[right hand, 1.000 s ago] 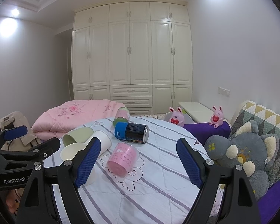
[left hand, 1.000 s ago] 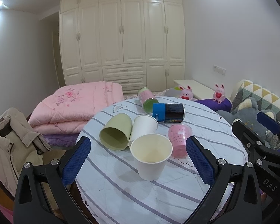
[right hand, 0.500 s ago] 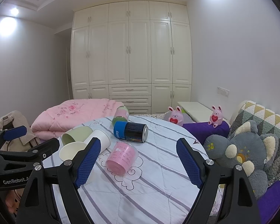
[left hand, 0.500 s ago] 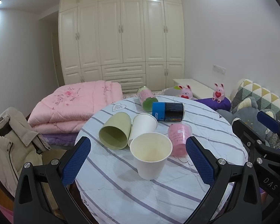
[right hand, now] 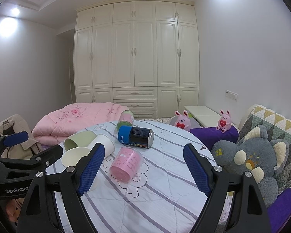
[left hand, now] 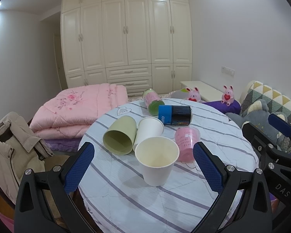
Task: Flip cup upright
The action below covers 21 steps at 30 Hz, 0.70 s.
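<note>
Your left gripper [left hand: 143, 167] has its jaws spread wide, holding nothing. Between its blue pads [left hand: 79, 167], but touching neither, a white cup [left hand: 156, 160] stands upright on the round table [left hand: 184, 203], mouth up. Your right gripper [right hand: 143, 169] is likewise spread wide and holds nothing; it hangs above the striped cloth near the table's front edge.

Five other containers lie on their sides behind the upright cup:
- A green cup [left hand: 119, 135] lies at the left, mouth toward you.
- A second white cup [left hand: 148, 131] lies just beside it, touching the green cup's wall.
- A pink cup [right hand: 127, 164] lies right of the upright cup, closed end toward the right wrist camera. It falls between the right gripper's fingers in that view, apart from both.
- A blue-and-black can [left hand: 174, 115] lies farther back.
- A jar [left hand: 152, 102] with pink contents lies near the far edge.

Off the table, a pink quilt [left hand: 77, 112] is folded at the left, and a grey plush [right hand: 252, 159] sits at the right.
</note>
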Motion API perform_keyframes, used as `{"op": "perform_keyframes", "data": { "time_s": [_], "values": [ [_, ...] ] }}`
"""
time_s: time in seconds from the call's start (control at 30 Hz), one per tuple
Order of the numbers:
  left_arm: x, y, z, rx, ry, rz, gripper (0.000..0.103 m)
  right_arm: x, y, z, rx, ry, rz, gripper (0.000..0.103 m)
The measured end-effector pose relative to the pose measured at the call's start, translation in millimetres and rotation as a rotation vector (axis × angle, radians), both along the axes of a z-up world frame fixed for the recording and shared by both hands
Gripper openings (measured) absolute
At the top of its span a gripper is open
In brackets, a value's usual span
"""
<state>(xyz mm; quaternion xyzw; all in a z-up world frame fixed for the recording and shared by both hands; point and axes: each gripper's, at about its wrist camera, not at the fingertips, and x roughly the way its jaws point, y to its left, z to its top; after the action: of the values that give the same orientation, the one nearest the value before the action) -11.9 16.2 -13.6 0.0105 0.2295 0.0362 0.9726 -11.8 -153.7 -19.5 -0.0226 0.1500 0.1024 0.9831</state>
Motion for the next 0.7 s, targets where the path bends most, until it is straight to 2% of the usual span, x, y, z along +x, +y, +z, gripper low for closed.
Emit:
{"op": "perform_keyframes", "data": {
  "time_s": [0.5, 0.7],
  "values": [
    [1, -1, -2, 0.006, 0.013, -0.006, 0.103, -2, -4, 1, -0.005, -0.004, -0.006, 0.085],
    [11, -11, 2, 0.028, 0.045, 0.004, 0.103, -6, -7, -2, -0.055, -0.014, -0.028, 0.085]
  ]
}}
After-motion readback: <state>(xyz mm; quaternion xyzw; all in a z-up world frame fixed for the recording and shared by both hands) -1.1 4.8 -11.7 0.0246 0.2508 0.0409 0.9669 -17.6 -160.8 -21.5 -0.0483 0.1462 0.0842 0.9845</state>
